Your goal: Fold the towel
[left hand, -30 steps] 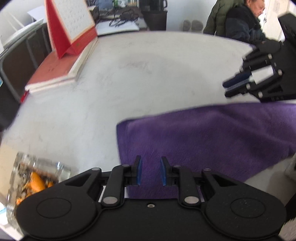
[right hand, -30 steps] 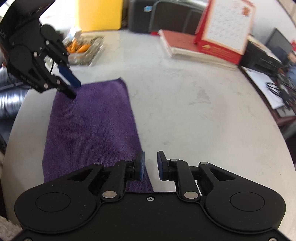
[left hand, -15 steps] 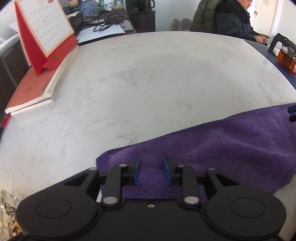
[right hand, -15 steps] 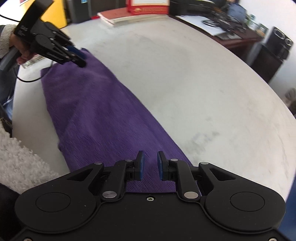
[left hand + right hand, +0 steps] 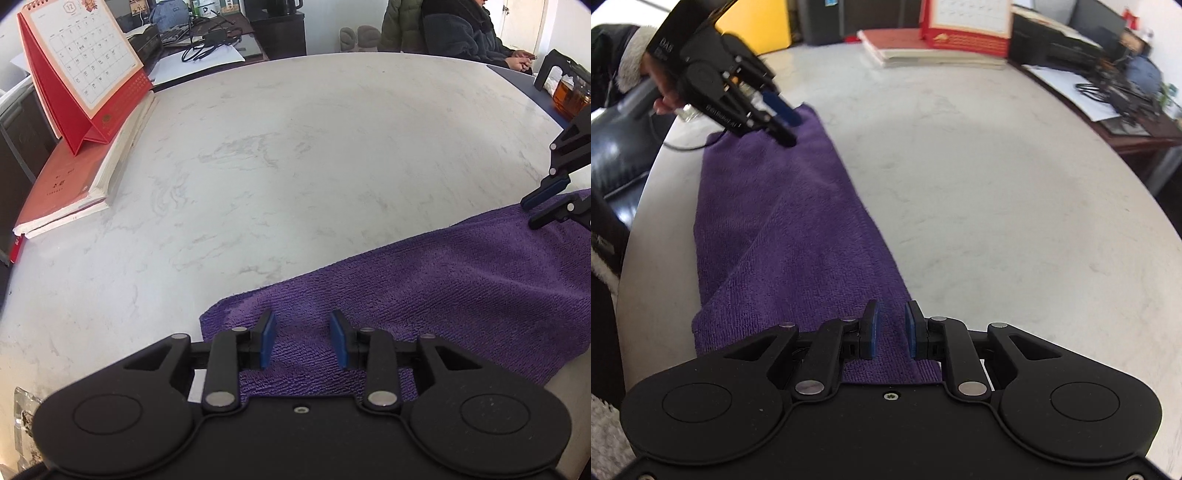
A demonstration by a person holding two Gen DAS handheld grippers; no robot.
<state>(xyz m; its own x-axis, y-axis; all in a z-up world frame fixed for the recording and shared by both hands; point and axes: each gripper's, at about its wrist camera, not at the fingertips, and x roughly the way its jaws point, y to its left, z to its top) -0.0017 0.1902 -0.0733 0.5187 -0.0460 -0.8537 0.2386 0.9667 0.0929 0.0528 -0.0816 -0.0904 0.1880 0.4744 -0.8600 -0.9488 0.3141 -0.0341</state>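
A purple towel (image 5: 424,295) lies flat as a long strip along the near edge of a white marble table (image 5: 295,166). My left gripper (image 5: 302,339) is open and hangs over the towel's left end near its corner. My right gripper (image 5: 891,330) is open with a narrow gap, over the towel's other end (image 5: 798,240). Each gripper shows in the other's view: the right one (image 5: 546,206) at the far right above the towel, the left one (image 5: 783,123) at the upper left above the far end.
A red desk calendar (image 5: 81,74) stands on a stack of red books (image 5: 74,177) at the table's back left. A jar of amber liquid (image 5: 569,96) is at the far right. A seated person (image 5: 461,33) is behind the table. A glass dish (image 5: 26,424) is at the lower left.
Both grippers have swung round and come down over the two ends of the towel. The left gripper's fingers have opened wider. The towel lies where it was.
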